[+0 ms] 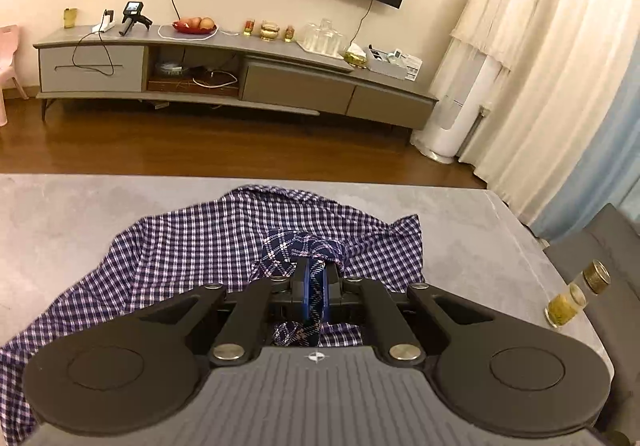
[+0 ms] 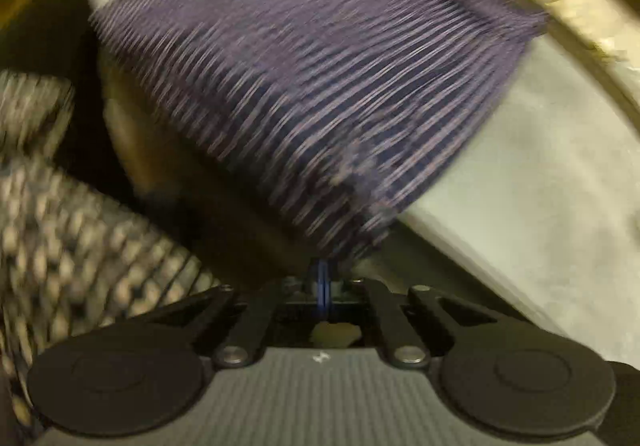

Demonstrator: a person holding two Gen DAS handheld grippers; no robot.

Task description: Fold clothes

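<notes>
blurred checked shirt (image 2: pixel 304 86) over grey table (image 2: pixel 520 198), hand-held gripper (image 2: pixel 323 282) closed

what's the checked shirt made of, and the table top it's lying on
Checked shirt: thin woven cloth, likely cotton, matte; it creases and drapes softly. Table top: looks like grey stone or a concrete-look slab, matte with faint mottling; which one can't be told.

Shirt (image 1: pixel 192 246): navy and white small check; fold pinched between blue pads (image 1: pixel 307 288) shows a larger diagonal plaid. Table (image 1: pixel 80 214) mottled grey, floor (image 1: pixel 200 146) brown wood. Two jars (image 1: pixel 576 296) with gold-yellow contents; curtains (image 1: pixel 560 86) cream.
</notes>
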